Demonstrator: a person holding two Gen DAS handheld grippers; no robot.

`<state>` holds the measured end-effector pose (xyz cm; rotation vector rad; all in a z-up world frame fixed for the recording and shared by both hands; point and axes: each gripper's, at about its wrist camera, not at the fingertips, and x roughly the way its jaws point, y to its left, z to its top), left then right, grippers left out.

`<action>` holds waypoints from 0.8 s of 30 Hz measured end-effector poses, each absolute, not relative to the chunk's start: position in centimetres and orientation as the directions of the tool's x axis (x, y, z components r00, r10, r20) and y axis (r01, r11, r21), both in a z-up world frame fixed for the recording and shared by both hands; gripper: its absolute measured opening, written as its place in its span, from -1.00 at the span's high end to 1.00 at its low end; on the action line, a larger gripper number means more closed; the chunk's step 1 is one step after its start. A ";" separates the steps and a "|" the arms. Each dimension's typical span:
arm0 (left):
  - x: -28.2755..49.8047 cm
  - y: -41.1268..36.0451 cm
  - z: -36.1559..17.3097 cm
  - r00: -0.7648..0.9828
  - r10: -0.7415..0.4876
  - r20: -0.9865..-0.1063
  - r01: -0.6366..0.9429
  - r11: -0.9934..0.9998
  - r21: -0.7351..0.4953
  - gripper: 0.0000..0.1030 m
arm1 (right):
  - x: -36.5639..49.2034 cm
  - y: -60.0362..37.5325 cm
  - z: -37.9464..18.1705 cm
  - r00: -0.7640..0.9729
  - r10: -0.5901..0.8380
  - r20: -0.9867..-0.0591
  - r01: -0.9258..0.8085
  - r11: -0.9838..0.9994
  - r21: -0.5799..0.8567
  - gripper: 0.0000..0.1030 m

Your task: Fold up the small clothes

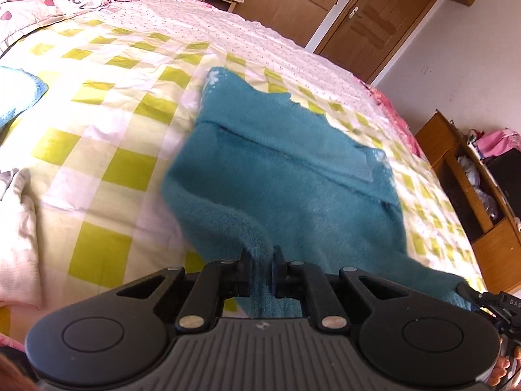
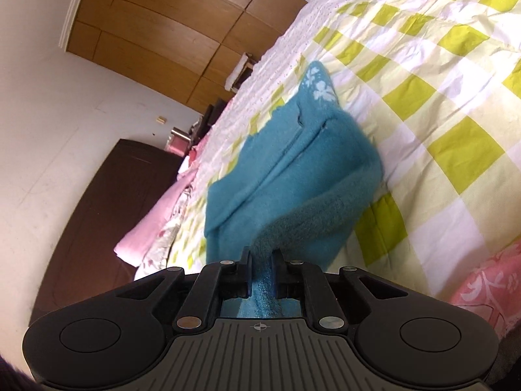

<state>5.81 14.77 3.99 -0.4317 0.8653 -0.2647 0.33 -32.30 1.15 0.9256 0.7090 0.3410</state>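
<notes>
The right gripper pinches a fuzzy blue-green cloth tight between its two black fingers. The cloth is lifted at the near end and hangs down onto the bed cover, which has green and white squares. A pink pillow lies at the left. Brown wooden closets stand behind.

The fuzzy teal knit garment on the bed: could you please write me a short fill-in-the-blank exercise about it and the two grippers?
1. The left gripper is shut on the fuzzy ____ knit garment.
2. The right gripper is ____ on the same garment.
3. The garment hangs over a bed cover checked in white and ____.
4. The cupboard doors behind the bed are made of ____.

Missing words: teal; shut; yellow-green; wood
</notes>
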 end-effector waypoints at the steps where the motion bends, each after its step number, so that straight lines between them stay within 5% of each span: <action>1: 6.1 14.7 4.3 0.633 -0.397 -0.665 0.054 0.879 -0.473 0.69 | 0.6 -32.4 1.3 0.733 0.552 -0.398 0.022 0.565 0.825 0.78; 24: 13.5 15.9 8.0 0.760 -0.388 -0.522 0.023 0.818 -0.575 0.70 | 8.3 -34.9 4.1 0.835 0.490 -0.251 0.020 0.428 0.904 0.79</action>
